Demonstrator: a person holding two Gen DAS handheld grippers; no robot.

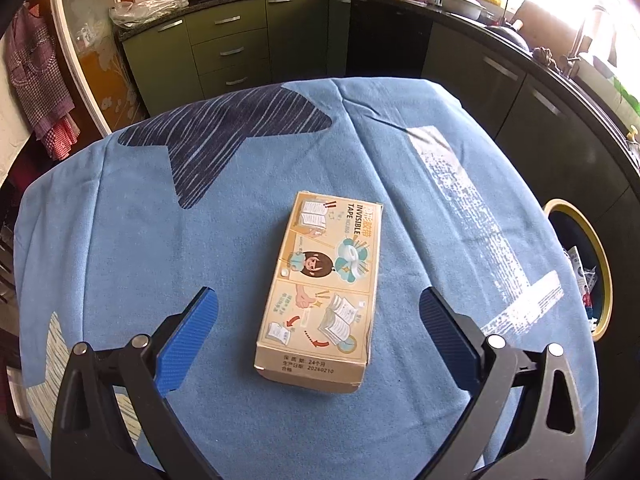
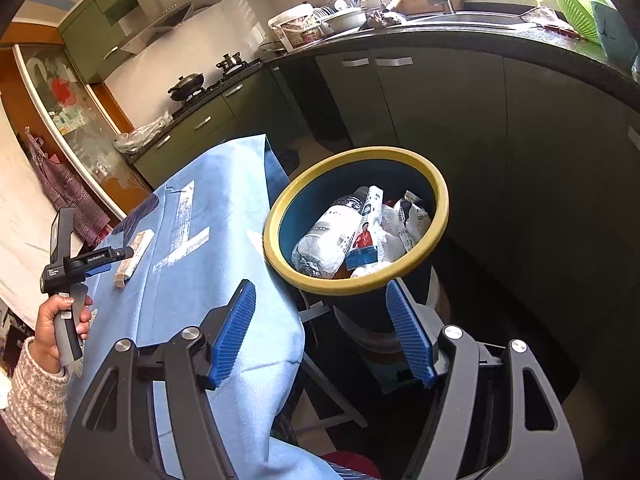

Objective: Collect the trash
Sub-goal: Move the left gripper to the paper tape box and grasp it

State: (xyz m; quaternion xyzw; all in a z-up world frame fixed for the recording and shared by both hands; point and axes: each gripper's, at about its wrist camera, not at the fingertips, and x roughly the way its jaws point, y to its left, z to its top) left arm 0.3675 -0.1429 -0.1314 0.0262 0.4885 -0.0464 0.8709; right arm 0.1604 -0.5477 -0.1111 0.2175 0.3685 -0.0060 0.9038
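The left gripper [image 1: 318,322] was held angled down over the blue tablecloth [image 1: 120,240], jaws spread wide, blue pads [image 1: 188,340] clear on either side of the tape box [image 1: 326,292], nothing clamped. The box lay flat near the middle of the table, "INVISIBLE TAPE" printed on its lid and "20260210" on its near end. From the right wrist view, the left hand [image 2: 60,320] was seen wrapped round the handle, "GenRobot.AI" printed on the tool. The right gripper [image 2: 322,328] was tilted down, jaws parted and empty, before the yellow-rimmed bin [image 2: 276,216]. A plastic bottle [image 2: 328,236] and wrappers [image 2: 412,216] were seen inside.
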